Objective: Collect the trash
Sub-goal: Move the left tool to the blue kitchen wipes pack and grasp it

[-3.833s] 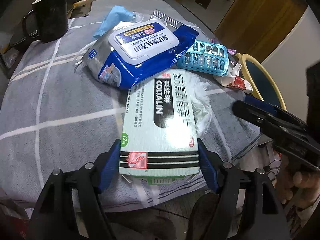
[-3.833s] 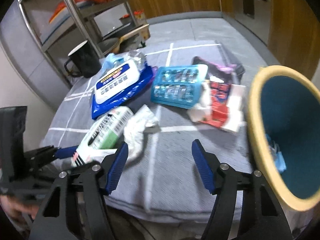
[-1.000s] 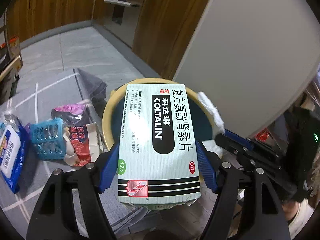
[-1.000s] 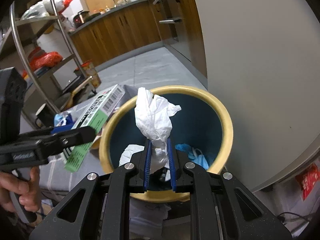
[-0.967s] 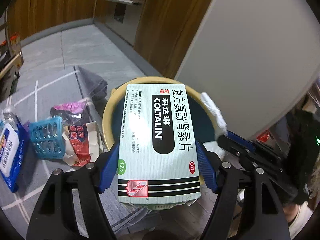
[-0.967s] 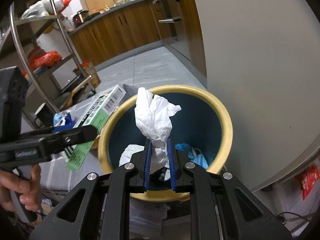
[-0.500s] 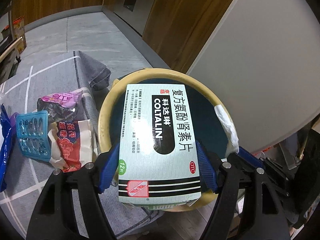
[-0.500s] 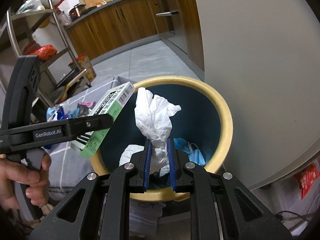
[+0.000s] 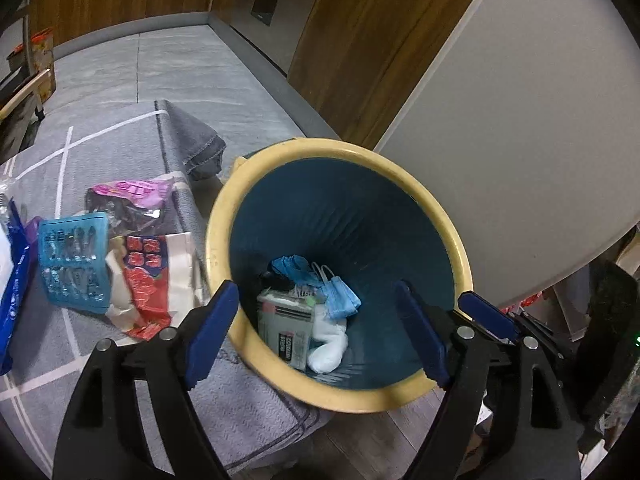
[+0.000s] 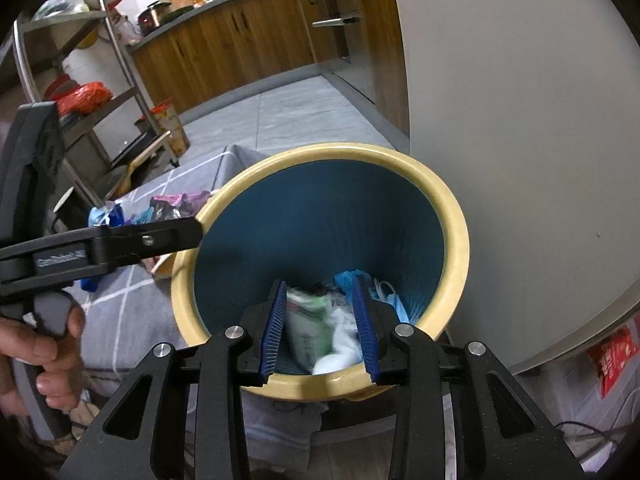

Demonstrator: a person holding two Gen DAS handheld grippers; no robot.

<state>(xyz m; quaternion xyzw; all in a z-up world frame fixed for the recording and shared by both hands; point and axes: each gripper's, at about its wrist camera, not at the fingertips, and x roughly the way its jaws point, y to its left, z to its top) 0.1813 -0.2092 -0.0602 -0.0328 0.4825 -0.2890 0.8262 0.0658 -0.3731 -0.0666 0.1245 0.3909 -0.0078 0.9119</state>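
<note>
A blue trash bin with a yellow rim (image 9: 256,168) (image 10: 452,216) stands beside the grey-clothed table. Inside lie the green medicine box (image 9: 286,326) (image 10: 310,328), a white crumpled tissue (image 9: 330,344) (image 10: 340,348) and a blue face mask (image 9: 334,294). My left gripper (image 9: 320,332) is open and empty over the bin mouth. My right gripper (image 10: 322,326) is open and empty just above the bin's near rim. The left gripper also shows in the right wrist view (image 10: 176,236), at the bin's left rim.
On the table (image 9: 120,136) left of the bin lie a red and white wrapper (image 9: 148,280), a blue blister tray (image 9: 74,260), a purple packet (image 9: 128,196) and a blue wipes pack (image 9: 12,280). A white appliance wall (image 9: 520,140) stands right of the bin. A metal shelf (image 10: 80,120) is at the far left.
Both grippers have opened. The medicine box has dropped from the left gripper and the tissue from the right gripper; both now lie in the bin.
</note>
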